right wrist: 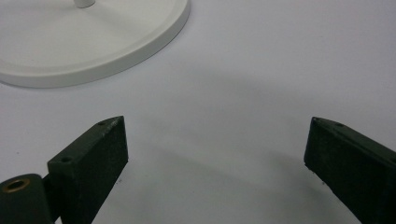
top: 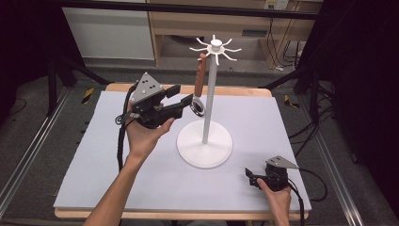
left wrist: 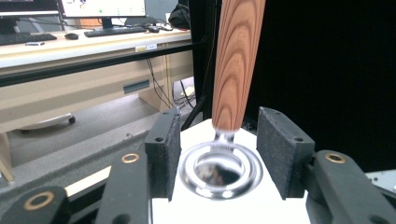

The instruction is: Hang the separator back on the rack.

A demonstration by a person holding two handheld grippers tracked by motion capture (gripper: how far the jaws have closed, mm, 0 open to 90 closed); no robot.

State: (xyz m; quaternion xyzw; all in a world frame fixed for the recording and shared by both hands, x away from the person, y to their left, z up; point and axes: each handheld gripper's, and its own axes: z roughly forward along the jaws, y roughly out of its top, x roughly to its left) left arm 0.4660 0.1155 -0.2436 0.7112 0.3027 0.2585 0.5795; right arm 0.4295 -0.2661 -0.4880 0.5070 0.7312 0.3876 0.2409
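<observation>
Nearest the person, the right gripper rests low on the counter at the front right corner, held in the right hand; in the right gripper view its jaws stand wide apart over bare white surface, with nothing between them. Beyond it, a white stand rises from a round base near the counter's centre, its pole ending in a crown of hooks. The left hand holds the left gripper raised, left of the pole. A utensil with a wooden handle hangs from a hook, and its metal ring lies between the left gripper's jaws, which are parted and not closed on it. A desk stands behind.
</observation>
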